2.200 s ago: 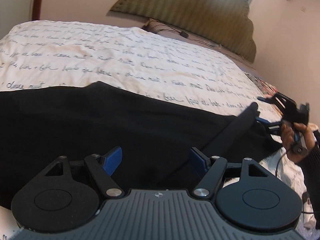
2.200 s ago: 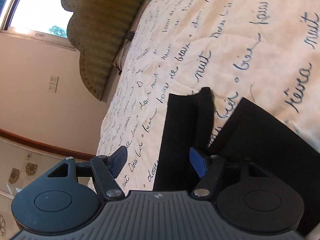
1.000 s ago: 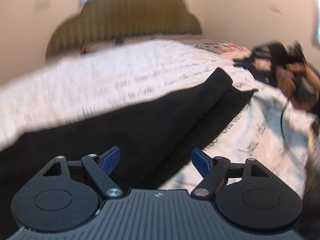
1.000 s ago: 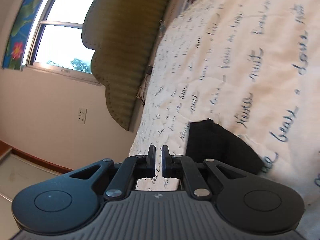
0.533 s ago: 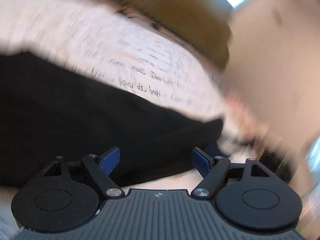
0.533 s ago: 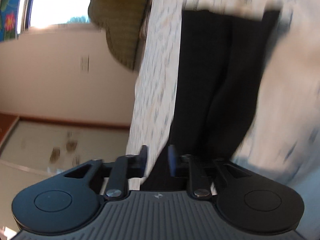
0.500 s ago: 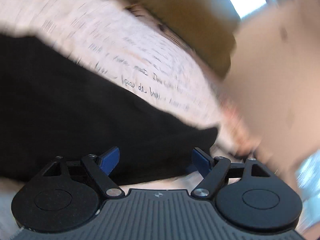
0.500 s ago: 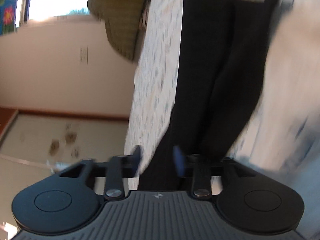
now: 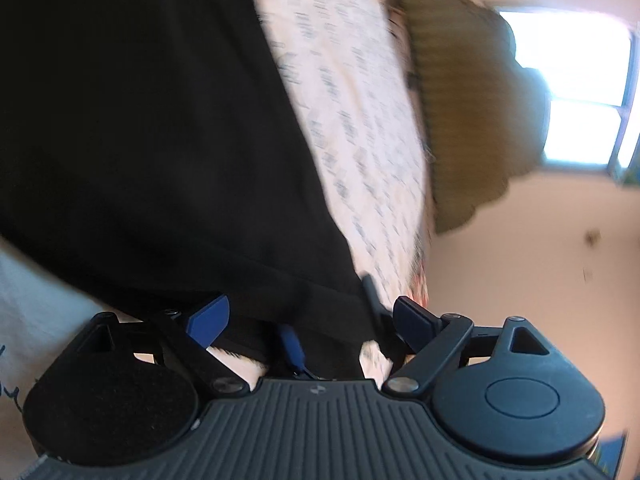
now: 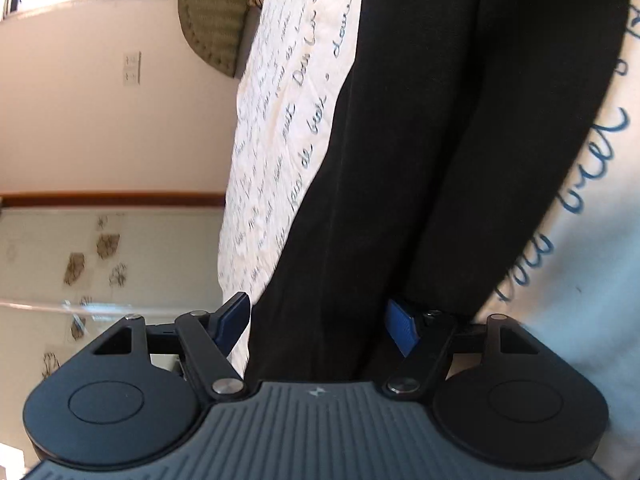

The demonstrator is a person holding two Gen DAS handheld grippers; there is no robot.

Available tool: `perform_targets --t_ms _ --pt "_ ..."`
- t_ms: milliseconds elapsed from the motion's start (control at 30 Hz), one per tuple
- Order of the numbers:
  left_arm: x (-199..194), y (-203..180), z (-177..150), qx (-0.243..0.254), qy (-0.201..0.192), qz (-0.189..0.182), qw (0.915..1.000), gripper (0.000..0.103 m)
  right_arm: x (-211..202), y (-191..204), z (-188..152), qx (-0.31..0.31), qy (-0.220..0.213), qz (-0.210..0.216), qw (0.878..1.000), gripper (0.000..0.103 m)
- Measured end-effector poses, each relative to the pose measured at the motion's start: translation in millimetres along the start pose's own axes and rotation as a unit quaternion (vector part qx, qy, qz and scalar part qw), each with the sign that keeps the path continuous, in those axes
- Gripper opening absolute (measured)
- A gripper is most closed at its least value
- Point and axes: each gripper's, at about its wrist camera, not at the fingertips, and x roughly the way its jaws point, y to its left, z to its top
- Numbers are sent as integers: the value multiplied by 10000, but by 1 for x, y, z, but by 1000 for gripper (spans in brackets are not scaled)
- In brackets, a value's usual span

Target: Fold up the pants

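The black pants (image 10: 440, 120) lie flat on a white bedspread (image 10: 288, 92) printed with blue handwriting, both legs side by side and running away from the right gripper (image 10: 320, 324). Its jaws stand apart after snapping open from shut and then easing in a little; one leg's hem end lies between the blue pads (image 10: 402, 328), which straddle the cloth without visibly pressing it. In the left wrist view, much blurred and rolled over, the pants (image 9: 152, 120) fill the upper left, and a dark edge of them crosses between the fingers of the left gripper (image 9: 310, 318). Its jaws have just been opening and stand wide, clear of the cloth on both sides. Beyond the bedspread (image 9: 360, 120) are an olive headboard (image 9: 460, 112) and a bright window (image 9: 576, 80). The right view shows a wall socket (image 10: 131, 69) and patterned floor tiles (image 10: 100, 256)
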Motion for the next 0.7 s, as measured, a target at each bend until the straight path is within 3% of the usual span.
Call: perform_targets --t_ms 33,67,100,333,533,567,633,667,700 --pt "1 4 0 -165 -36 21 9999 90 -1 -1 0 -9 -80 22 10000 61" --pt "0 6 0 -257 -63 2 9996 90 -2 -2 -1 -21 -137 27 9999 37" --pt "-1 6 -2 -259 -103 -1 9996 90 -2 -5 -1 -3 -127 43 9999 26" --pt "4 1 -7 -216 -1 1 9998 96 -8 -11 2 416 -341 455 9975 20" --pt "4 8 8 -457 -414 169 9980 92 -16 -13 2 663 -305 833 9938 20" --pt "3 9 8 -425 -478 179 9978 85 -18 -13 2 659 -318 900 9933 20" --pt "3 6 4 -138 -565 296 9979 58 -21 -17 1 752 -329 1052 9911 22" --pt "4 4 2 52 -525 403 9978 25 -22 -19 1 756 -330 1028 9913 22" --pt "5 2 1 180 -419 556 9974 13 -23 -20 0 711 -359 942 9924 23"
